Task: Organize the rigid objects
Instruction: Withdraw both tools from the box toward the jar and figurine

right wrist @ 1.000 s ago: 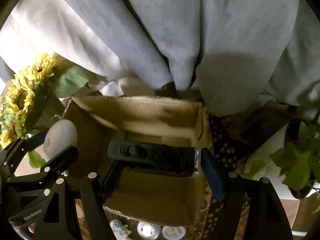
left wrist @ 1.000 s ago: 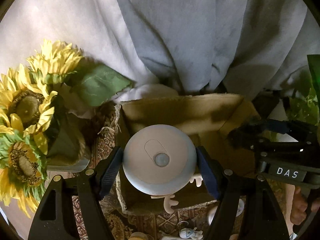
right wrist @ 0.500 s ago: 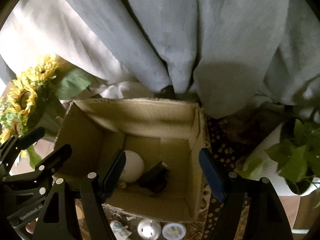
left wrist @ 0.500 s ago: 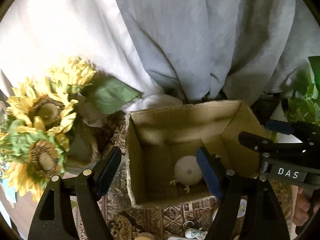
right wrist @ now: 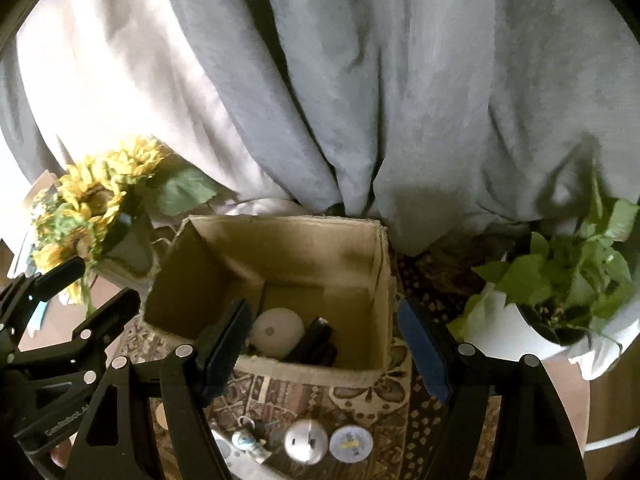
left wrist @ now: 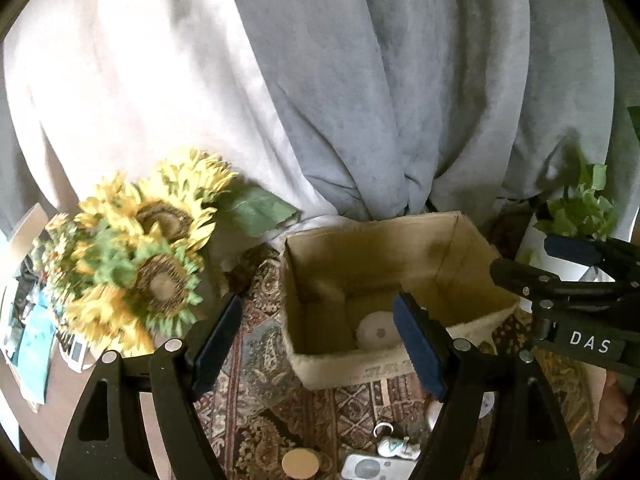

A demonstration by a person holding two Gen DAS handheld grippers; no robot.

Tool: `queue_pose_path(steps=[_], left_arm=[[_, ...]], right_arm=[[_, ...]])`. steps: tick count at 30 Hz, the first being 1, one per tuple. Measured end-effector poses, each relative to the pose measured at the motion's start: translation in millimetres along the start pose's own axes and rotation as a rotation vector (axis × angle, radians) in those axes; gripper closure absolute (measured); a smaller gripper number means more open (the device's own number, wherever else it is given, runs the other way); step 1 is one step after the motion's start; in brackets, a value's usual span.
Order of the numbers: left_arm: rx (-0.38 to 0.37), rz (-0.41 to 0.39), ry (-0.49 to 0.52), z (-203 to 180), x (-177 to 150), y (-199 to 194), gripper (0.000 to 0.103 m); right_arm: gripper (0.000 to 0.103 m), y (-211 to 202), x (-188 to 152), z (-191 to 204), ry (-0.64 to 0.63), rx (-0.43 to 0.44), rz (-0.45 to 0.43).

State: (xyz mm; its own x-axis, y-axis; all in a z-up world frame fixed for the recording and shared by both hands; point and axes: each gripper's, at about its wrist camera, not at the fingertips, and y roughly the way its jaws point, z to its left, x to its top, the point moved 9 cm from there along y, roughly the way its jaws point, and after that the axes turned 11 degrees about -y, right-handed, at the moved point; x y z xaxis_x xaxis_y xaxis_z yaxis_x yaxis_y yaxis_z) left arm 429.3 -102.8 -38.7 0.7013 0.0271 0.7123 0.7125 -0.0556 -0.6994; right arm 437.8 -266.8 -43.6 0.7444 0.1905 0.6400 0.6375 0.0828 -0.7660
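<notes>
On the patterned rug point(right wrist: 280, 396), an open cardboard box point(right wrist: 224, 264) stands in front of hanging grey curtains point(right wrist: 360, 100). At the bottom of the box lie a round white device point(right wrist: 278, 332) and, just to its right and touching it, a dark elongated gadget point(right wrist: 316, 342); the left wrist view shows only the white device point(left wrist: 376, 334), since a gripper finger hides the rest.

The left gripper point(left wrist: 320, 344) hovers above the near left side of the box, its jaws set apart with nothing between them. The right gripper point(right wrist: 322, 350) hangs over the near edge of the box, its jaws likewise spread and empty. Each gripper appears at the side of the other's view.

Near the box, on the rug, sits a row of small things: a silvery round object point(right wrist: 305, 446), a flat round disc with a label point(right wrist: 351, 442), and a small white and blue figurine point(right wrist: 245, 440). The left wrist view adds a tan round disc point(left wrist: 300, 463) further left.

Left of the box stands a bunch of sunflowers point(left wrist: 148, 248) with a big green leaf. Right of the box is a leafy green plant point(right wrist: 572, 264) in a white pot point(right wrist: 504, 332).
</notes>
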Motion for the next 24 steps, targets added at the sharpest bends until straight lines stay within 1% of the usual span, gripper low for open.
queue_pose_path(steps=[4, 7, 13, 16, 24], left_arm=[[0.016, -0.024, -0.025, 11.9, -10.3, -14.3, 0.025], [0.036, -0.043, -0.035, 21.9, -18.4, -26.0, 0.024], [0.076, -0.067, -0.045, 38.8, -36.8, -44.9, 0.023], [0.089, -0.063, -0.058, 46.7, -48.1, -48.8, 0.023], [0.105, -0.008, -0.080, 60.8, -86.1, -49.3, 0.023]], right_arm=[[0.026, -15.0, -4.6, 13.0, -0.020, -0.008, -0.026], [0.026, -19.7, -8.5, 24.8, -0.039, -0.003, -0.029], [0.026, -24.0, -20.0, 46.7, -0.058, 0.028, -0.033], [0.026, -24.6, -26.8, 57.6, -0.065, 0.045, -0.038], [0.026, -21.5, -55.4, 82.8, -0.081, 0.095, -0.032]])
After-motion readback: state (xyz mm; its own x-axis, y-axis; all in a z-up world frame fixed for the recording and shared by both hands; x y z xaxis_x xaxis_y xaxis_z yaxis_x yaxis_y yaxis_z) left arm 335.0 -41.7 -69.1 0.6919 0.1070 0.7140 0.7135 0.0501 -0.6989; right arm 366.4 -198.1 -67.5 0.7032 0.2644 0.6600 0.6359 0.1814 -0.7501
